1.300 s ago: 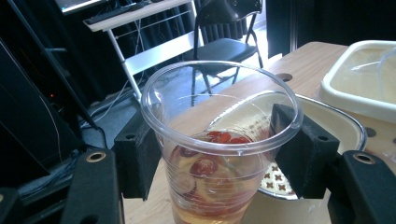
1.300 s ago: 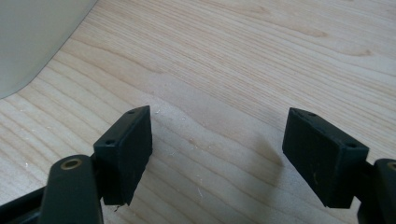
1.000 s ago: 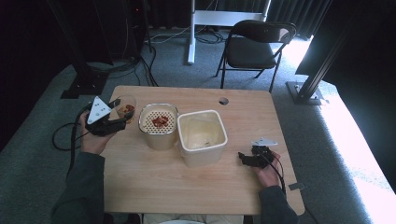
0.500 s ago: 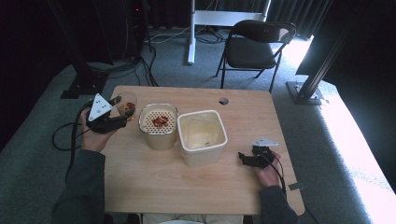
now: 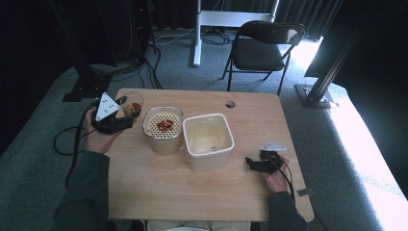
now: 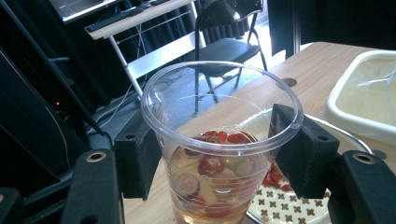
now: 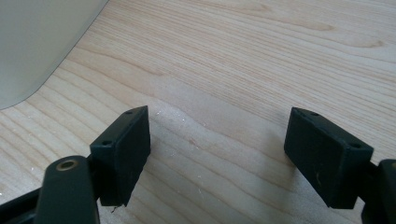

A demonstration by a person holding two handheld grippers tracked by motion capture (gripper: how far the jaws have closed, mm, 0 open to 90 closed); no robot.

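Main risk: the table (image 5: 192, 192) gets flooded. The left gripper (image 5: 120, 115) has its jaws pinching a clear plastic cup (image 6: 219, 140) by its thin wall just under the rim, and that wall looks soft; any more squeeze and it likely buckles and spits liquid, any less and a wet cup probably slides down between the pads

Using the sieve pot (image 5: 163, 130) as landmark:
- white tub (image 5: 208, 142) stands touching or just beside the pot on its right, pale liquid inside. A sideways knock from the left hand (image 5: 98, 139) could shove the pot into it
- cup hangs just left of the pot's rim, upright, off the table. Tip it too fast and the contents probably overshoot the perforated insert or run down the pot's outside
- pot already has a small heap of red pieces (image 5: 165, 125) on its insert, so a hard pour could splash them out
- right gripper (image 5: 252, 163) is well to the right of the pot, past the tub, low over bare wood with jaws spread and nothing between them; it steadies nothing, so the pot is free to slide

Cup itself: transparent, tapered, rolled lip, roughly half full of yellowish liquid with red berry-like bits (image 6: 210, 165) floating and sunk. Black pads (image 6: 135, 161) press opposite sides; lip looks still round, no visible crease
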